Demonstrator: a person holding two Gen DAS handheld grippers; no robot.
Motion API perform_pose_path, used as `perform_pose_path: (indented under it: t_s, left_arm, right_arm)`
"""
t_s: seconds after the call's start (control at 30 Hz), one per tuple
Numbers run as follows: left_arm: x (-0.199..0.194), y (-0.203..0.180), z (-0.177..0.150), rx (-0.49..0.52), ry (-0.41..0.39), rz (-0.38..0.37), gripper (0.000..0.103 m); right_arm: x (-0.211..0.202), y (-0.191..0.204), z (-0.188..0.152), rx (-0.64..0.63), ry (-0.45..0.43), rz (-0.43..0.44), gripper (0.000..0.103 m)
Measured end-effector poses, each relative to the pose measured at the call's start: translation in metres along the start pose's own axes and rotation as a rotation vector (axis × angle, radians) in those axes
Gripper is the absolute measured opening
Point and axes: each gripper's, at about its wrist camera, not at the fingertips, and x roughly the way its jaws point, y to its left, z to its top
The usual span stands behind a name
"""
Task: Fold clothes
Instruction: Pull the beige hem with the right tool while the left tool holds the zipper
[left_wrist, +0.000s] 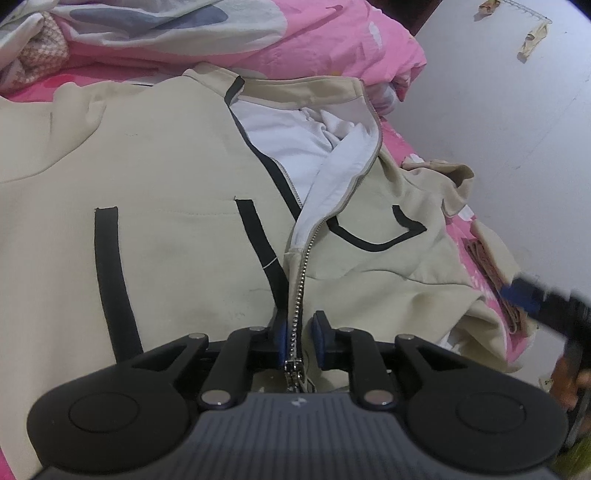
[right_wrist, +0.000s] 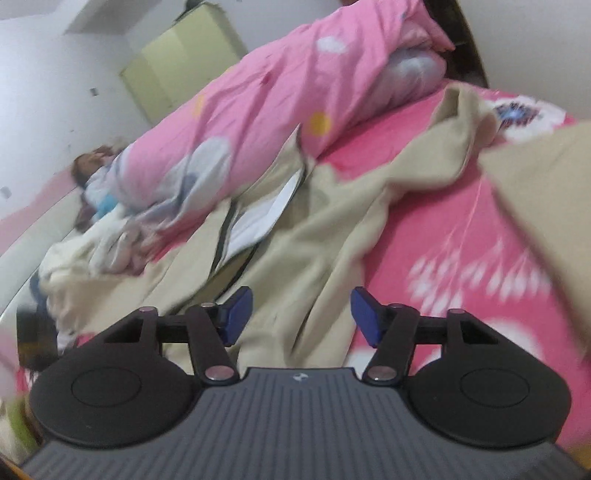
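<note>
A beige zip jacket (left_wrist: 166, 184) with black trim and white lining lies spread front-up on the pink bed sheet (left_wrist: 406, 147), its zip half undone. My left gripper (left_wrist: 300, 330) sits low at the jacket's hem. Its blue pads stand a narrow gap apart with the zipper (left_wrist: 297, 306) between them, the right pad clear of it. In the blurred right wrist view my right gripper (right_wrist: 301, 317) hangs open over a rumpled part of the jacket (right_wrist: 314, 258), nothing pinched. It also shows as a dark blur, right gripper (left_wrist: 535, 295), at the jacket's right side.
A rolled pink quilt (right_wrist: 258, 110) lies along the far side of the bed, with crumpled pale bedding (left_wrist: 129, 22) behind the collar. A white wall (left_wrist: 498, 110) bounds the right. A brown patterned item (left_wrist: 484, 254) sits under the jacket's right edge. A small figure (right_wrist: 92, 166) lies far left.
</note>
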Motion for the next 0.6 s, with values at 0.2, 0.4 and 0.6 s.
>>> perform_pose_path:
  t_s: [0.2, 0.4, 0.6]
  left_arm:
    - [0.001, -0.005, -0.001, 0.016, -0.005, 0.028, 0.017]
    - [0.001, -0.007, -0.001, 0.013, -0.009, 0.040, 0.017]
    - [0.000, -0.007, -0.001, 0.012, -0.009, 0.043, 0.017]
  right_arm:
    - [0.010, -0.032, -0.022, 0.191, -0.026, 0.124, 0.043]
    - [0.031, -0.061, -0.039, 0.384, 0.045, 0.342, 0.044]
    - [0.011, -0.048, -0.051, 0.319, 0.038, 0.509, 0.038]
